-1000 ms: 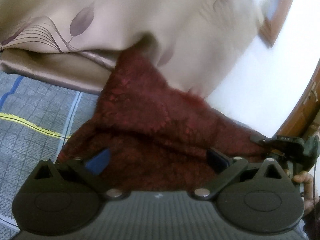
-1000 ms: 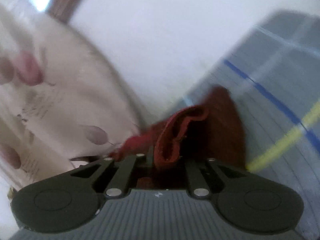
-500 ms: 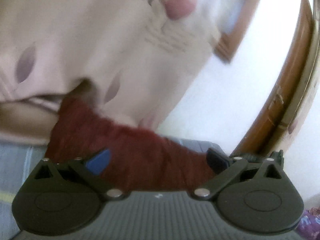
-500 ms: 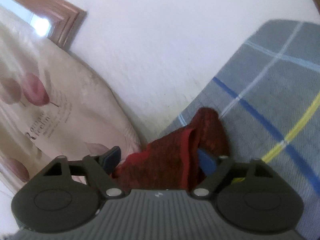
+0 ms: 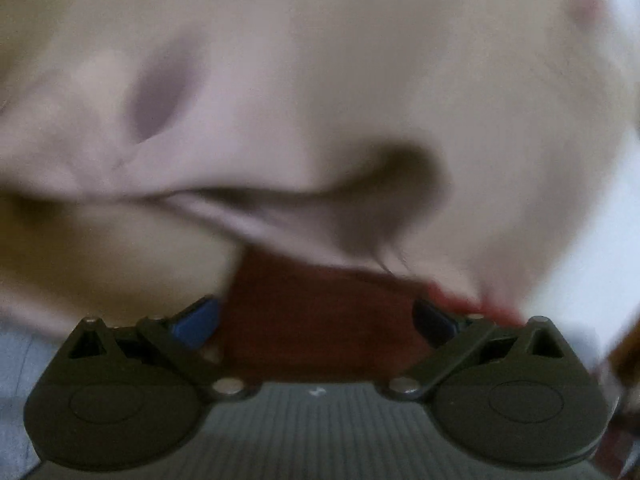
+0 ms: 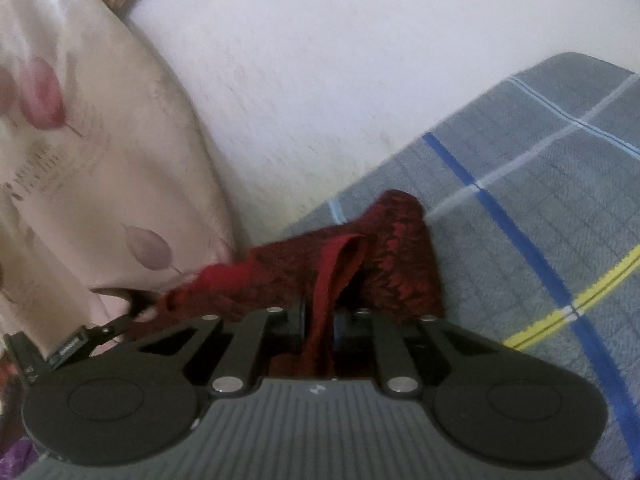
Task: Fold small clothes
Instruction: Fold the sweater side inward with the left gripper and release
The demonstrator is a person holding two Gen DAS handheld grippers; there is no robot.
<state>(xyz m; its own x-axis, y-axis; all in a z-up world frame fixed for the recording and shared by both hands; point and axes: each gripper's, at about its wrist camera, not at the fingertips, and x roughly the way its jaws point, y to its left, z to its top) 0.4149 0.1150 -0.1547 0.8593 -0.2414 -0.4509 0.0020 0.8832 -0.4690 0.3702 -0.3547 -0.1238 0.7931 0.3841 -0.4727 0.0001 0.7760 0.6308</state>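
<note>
While blur hides detail, right fingers [image 6: 320,320] clench red garment [image 6: 384,248]; left fingers [image 5: 192,320] released.

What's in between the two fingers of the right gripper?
A red band of the red cloth runs between them, and the right gripper is shut on it. The right wrist view shows this.

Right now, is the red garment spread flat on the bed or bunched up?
Bunched up. The red garment lies crumpled on the checked bedsheet, one hem strip standing in a loop and pinched in the right gripper.
</note>
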